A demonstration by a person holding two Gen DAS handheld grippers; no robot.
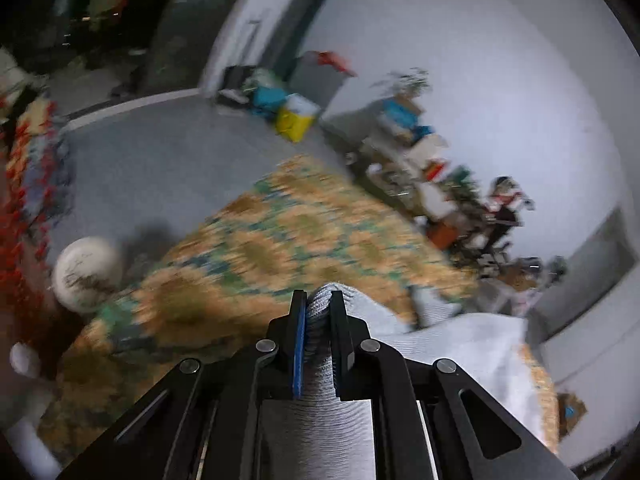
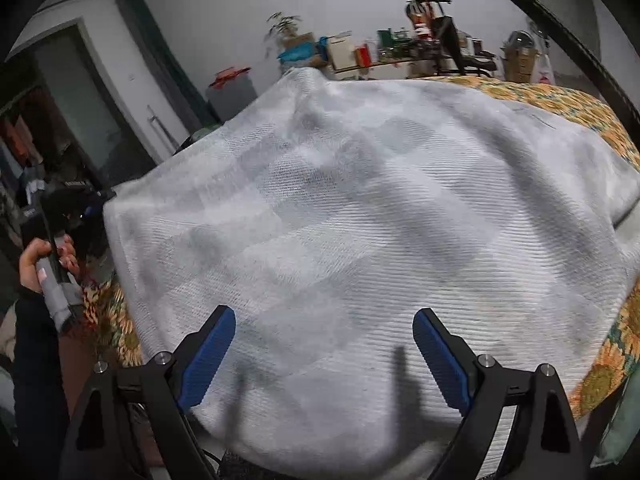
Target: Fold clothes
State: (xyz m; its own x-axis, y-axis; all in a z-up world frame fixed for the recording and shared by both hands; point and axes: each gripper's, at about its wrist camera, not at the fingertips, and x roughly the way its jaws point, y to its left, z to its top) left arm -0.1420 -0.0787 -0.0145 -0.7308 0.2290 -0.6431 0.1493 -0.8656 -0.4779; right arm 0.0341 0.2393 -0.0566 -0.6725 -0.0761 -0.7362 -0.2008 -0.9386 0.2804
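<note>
We held a gripper in each hand over a bed covered by a sunflower-print bedspread (image 1: 288, 232), working on a pale grey-white knitted garment (image 2: 360, 208). Our left gripper (image 1: 318, 300) had its two fingers pressed together on a bunched fold of the garment (image 1: 472, 344), the ribbed knit squeezed up between the blue pad and the black finger and trailing back under the tool. From that pinch the cloth ran off to the right, lying over the near edge of the bedspread.

Our right gripper (image 2: 324, 316) hung with its blue-padded fingers (image 2: 208, 356) spread wide apart above the garment, gripping nothing; two finger shadows fell on the knit just below them. From this view the garment lay broadly across the bed, its surface softly rumpled, the sunflower print showing past its far right and lower right edges. At the left edge of the right wrist view we saw our left hand (image 2: 36, 264) wrapped around the grey handle of the other tool, beside the garment's left edge, with a dark sleeve below it.

The left wrist view was smeared by motion, so the round white object (image 1: 86, 272) left of the bed could have been a ball or a lamp; we could not tell. A cluttered table (image 2: 404, 56) stood along the far wall.
</note>
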